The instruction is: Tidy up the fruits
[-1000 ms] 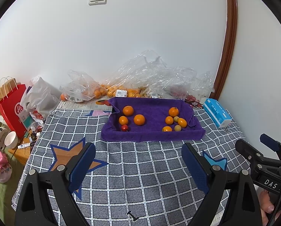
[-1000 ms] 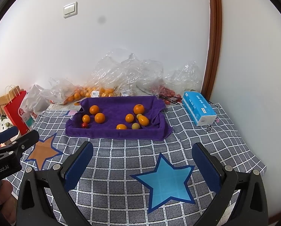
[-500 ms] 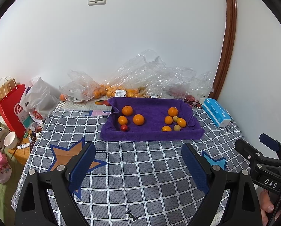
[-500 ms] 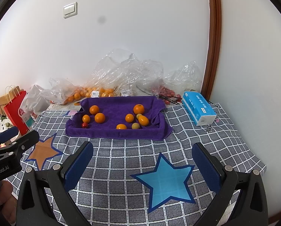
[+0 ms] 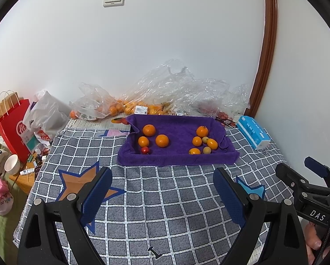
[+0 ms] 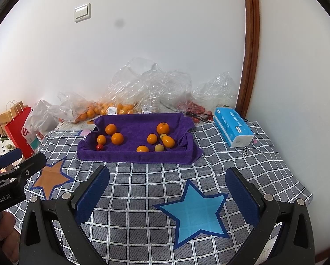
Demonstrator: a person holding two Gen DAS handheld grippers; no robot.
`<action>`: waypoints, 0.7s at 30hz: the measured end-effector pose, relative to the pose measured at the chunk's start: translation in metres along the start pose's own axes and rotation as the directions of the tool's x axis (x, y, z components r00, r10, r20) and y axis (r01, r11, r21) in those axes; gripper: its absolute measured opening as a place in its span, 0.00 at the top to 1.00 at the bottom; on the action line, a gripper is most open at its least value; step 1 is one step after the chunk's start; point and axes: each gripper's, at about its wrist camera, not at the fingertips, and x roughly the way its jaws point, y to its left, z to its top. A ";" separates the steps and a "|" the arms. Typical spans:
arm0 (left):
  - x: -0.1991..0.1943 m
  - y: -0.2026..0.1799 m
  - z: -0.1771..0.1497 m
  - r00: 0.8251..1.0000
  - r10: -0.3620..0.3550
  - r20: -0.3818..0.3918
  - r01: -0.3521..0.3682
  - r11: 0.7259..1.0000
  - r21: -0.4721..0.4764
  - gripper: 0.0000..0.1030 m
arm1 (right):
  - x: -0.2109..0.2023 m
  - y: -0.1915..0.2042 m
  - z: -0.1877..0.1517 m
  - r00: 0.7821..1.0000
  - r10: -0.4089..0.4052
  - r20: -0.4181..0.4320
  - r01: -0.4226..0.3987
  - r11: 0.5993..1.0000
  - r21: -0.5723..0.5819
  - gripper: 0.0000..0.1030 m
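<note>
Hovering nearest the viewer, the left gripper has its blue-padded jaws spread wide and holds nothing. The right gripper is the same, jaws wide apart and empty. Both hang over a grey checked tablecloth, each held by a person whose fingers show only at the frame edges. Printed on the cloth are an orange star toward the left and a blue star toward the right.

Farther back, a tray draped in a purple towel sits on the cloth. Fruit lies inside it in two loose groups, well apart. The left group has three oranges with one small red fruit just beside them. The right group has rounder oranges, an oval orange fruit and two small yellowish fruits, mixed close together.

Beyond the tray, against the white wall, crumpled clear plastic bags hold more oranges and some red fruit. A blue tissue box lies to the right, and a red paper bag stands at the left edge.

The fruit is already gathered in the tray, yet kinds are mingled within each group. This could be a sort partly done or an arrangement left as finished; the pictures do not settle which.
</note>
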 end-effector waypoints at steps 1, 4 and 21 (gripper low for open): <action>0.000 0.000 0.000 1.000 0.000 0.000 0.000 1.000 0.000 0.10 | -0.001 0.000 0.000 1.000 0.000 0.001 0.000 1.000 0.001 0.00; 0.000 -0.001 0.000 1.000 0.001 0.000 -0.001 1.000 -0.001 0.10 | -0.001 0.000 0.000 1.000 0.000 0.001 0.000 1.000 0.001 0.00; -0.001 -0.002 0.000 1.000 -0.001 0.002 0.001 1.000 0.001 0.10 | -0.003 0.001 0.001 1.000 -0.001 0.003 0.001 1.000 0.001 0.00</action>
